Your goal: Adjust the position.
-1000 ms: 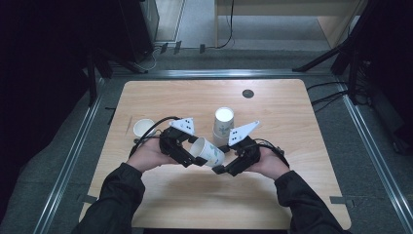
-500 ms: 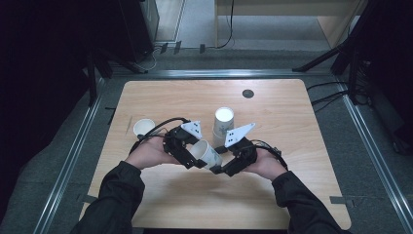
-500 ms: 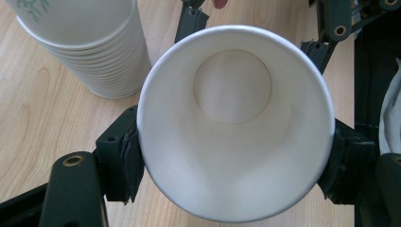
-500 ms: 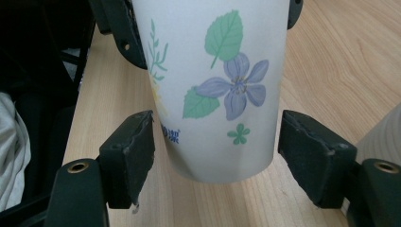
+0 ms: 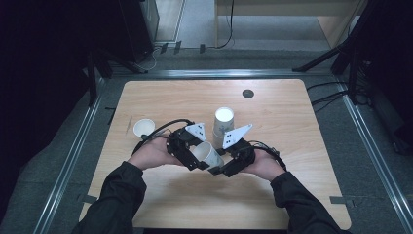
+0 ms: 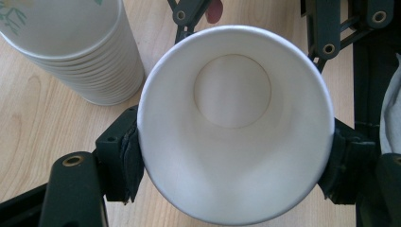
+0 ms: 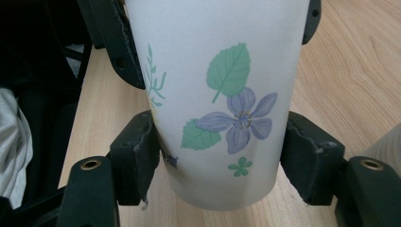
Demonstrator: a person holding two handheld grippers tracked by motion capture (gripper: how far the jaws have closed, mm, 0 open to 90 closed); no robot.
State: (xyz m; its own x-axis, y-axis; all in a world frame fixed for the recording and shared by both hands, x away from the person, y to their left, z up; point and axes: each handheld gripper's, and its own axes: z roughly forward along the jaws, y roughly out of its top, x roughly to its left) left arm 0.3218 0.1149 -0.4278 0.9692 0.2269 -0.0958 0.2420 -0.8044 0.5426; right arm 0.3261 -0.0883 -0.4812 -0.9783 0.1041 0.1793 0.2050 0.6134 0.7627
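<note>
The white flower-printed paper cup (image 5: 208, 155) lies sideways between both grippers, the left gripper (image 6: 231, 156) clamping its rim end and the right gripper (image 7: 222, 156) its base end, probably to pass it across.

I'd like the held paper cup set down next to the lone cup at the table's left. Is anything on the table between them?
Nothing visible is. The paper cup is clamped by both the left hand-held gripper and the right hand-held gripper; bare wood lies between it and the lone cup. The cup stack stands behind, off that path.
</note>
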